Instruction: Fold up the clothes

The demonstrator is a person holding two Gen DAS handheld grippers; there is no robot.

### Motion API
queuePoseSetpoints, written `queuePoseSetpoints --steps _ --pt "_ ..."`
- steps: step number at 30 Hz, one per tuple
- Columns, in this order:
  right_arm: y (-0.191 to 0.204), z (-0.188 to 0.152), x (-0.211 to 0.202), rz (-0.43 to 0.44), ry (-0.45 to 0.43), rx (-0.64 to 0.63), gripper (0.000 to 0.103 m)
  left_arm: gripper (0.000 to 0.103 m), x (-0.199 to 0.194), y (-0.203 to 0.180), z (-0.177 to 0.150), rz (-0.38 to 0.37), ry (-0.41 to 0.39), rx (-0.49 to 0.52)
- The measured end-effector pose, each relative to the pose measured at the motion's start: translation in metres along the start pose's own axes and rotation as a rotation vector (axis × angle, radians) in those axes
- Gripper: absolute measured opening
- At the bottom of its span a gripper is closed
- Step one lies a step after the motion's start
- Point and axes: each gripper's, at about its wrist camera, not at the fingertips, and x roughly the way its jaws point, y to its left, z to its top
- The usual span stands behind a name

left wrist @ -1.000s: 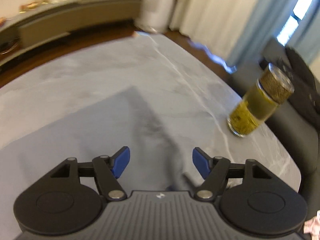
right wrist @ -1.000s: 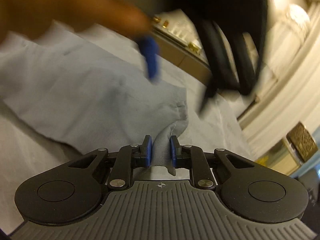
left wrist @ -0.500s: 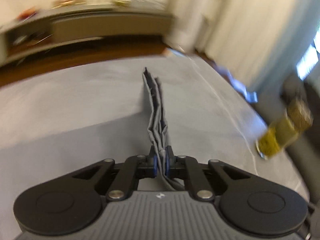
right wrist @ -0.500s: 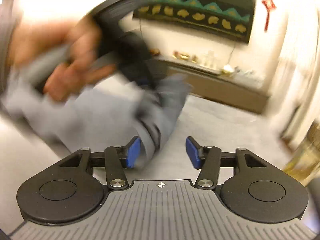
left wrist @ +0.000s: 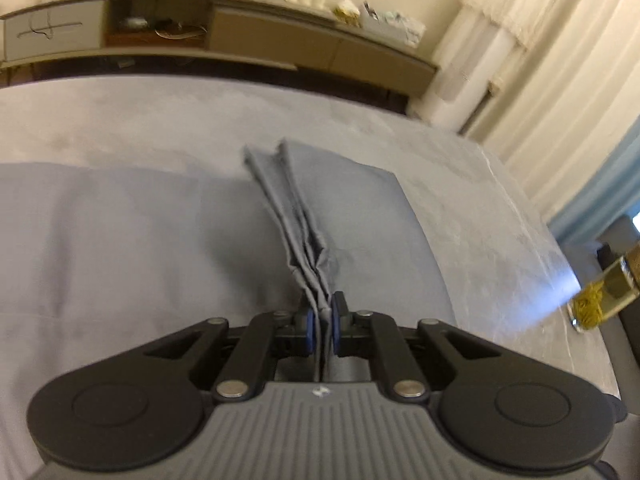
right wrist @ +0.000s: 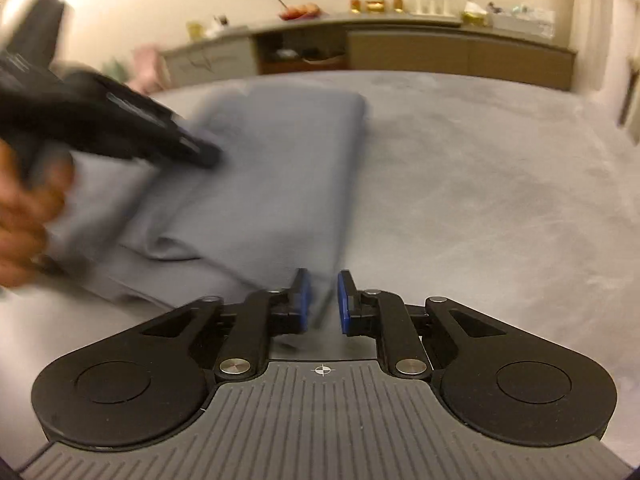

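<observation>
A grey garment (left wrist: 120, 232) lies spread on the grey table (left wrist: 480, 208). My left gripper (left wrist: 321, 320) is shut on a bunched ridge of the cloth, which runs away from the pads in narrow pleats. In the right wrist view the same garment (right wrist: 280, 160) lies folded over at the left. My right gripper (right wrist: 322, 300) has its jaws closing, with the garment's near edge pinched between the blue pads. The left gripper's black body (right wrist: 120, 128) and the hand (right wrist: 24, 208) holding it show blurred at the left.
A glass jar (left wrist: 600, 296) of yellow-green contents stands at the table's right edge. Behind the table runs a long low sideboard (left wrist: 280, 40) with small items on top. Curtains (left wrist: 540, 80) hang at the right. Bare tabletop (right wrist: 480, 180) stretches right of the garment.
My left gripper went from open to shut on a gathered fold and swung left, away from the jar. My right gripper let go of the cloth, opened, then closed on the garment's edge.
</observation>
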Motion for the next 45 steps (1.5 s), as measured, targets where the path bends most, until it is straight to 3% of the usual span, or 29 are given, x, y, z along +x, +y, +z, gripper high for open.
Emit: queuePoseSetpoints --steps 3,6,8,10,12,15,17,20,21,22,24,27,29,31,32,33,35,38,40,41,42,44,45 --pt "-0.008 0.012 -0.014 -0.003 -0.062 0.067 0.012 0.011 0.000 0.003 -0.001 -0.029 0.048 0.026" --pt "0.002 0.025 -0.026 0.073 -0.171 0.077 0.012 0.012 0.008 0.002 0.000 -0.005 0.054 0.024" --pt "0.011 0.028 -0.008 0.107 -0.107 0.052 0.012 0.012 0.012 0.001 -0.001 0.025 0.049 0.013" --pt "0.019 0.023 0.019 0.062 0.028 0.028 0.007 0.013 0.013 -0.002 -0.004 0.070 0.041 0.005" --pt "0.024 0.020 0.019 0.035 0.028 -0.020 0.006 0.017 0.009 -0.005 -0.005 0.107 0.041 0.022" --pt "0.015 0.020 0.015 0.070 0.046 0.039 0.007 0.025 -0.006 -0.008 -0.005 0.165 0.013 0.047" --pt "0.009 0.019 0.011 0.086 0.049 0.058 0.008 0.024 -0.017 -0.010 -0.005 0.186 -0.014 0.060" --pt "0.000 0.022 0.002 0.083 -0.013 0.118 0.017 0.030 -0.035 -0.018 0.000 0.132 -0.080 0.064" --pt "-0.003 0.026 -0.002 0.078 -0.051 0.131 0.025 0.031 -0.041 -0.020 0.002 0.114 -0.102 0.066" --pt "-0.004 0.026 -0.004 0.070 -0.073 0.140 0.037 0.031 -0.039 -0.022 0.001 0.099 -0.088 0.072" --pt "-0.006 0.024 -0.001 0.051 -0.085 0.147 0.047 0.032 -0.017 -0.025 -0.004 0.073 0.011 0.093" --pt "-0.005 0.017 0.013 0.024 -0.037 0.131 0.048 0.030 0.003 -0.024 -0.015 0.087 0.070 0.125" --pt "-0.002 0.012 0.020 0.031 -0.026 0.107 0.043 0.030 0.003 -0.028 -0.013 0.098 0.079 0.144" --pt "0.003 0.012 0.019 -0.006 -0.033 0.062 0.009 0.033 -0.004 -0.039 -0.002 0.092 0.060 0.159" --pt "0.005 0.014 0.018 -0.031 -0.044 0.045 0.004 0.041 -0.008 -0.044 0.004 0.090 0.050 0.167" --pt "0.008 0.016 0.014 -0.049 -0.067 0.024 0.002 0.056 -0.012 -0.052 0.010 0.089 0.033 0.186" --pt "0.015 0.019 0.005 -0.086 -0.113 -0.018 0.000 0.072 -0.015 -0.074 0.024 0.078 0.007 0.243" --pt "0.035 0.021 -0.009 -0.114 -0.193 -0.105 0.000 0.081 0.007 -0.106 0.032 0.017 0.109 0.350" --pt "0.045 0.021 -0.018 -0.088 -0.231 -0.120 0.000 0.078 0.027 -0.115 0.029 0.052 0.171 0.415" --pt "0.048 0.021 -0.021 -0.066 -0.239 -0.115 0.000 0.044 0.034 -0.116 0.028 0.090 0.185 0.441" --pt "0.048 0.021 -0.023 -0.042 -0.237 -0.108 0.000 0.016 0.038 -0.111 0.027 0.118 0.195 0.448" --pt "0.043 0.020 -0.026 0.045 -0.244 -0.068 0.004 0.012 0.022 -0.093 0.031 0.080 0.164 0.404" --pt "0.037 0.020 -0.031 0.095 -0.258 -0.033 0.014 0.011 0.005 -0.080 0.034 0.054 0.123 0.378"
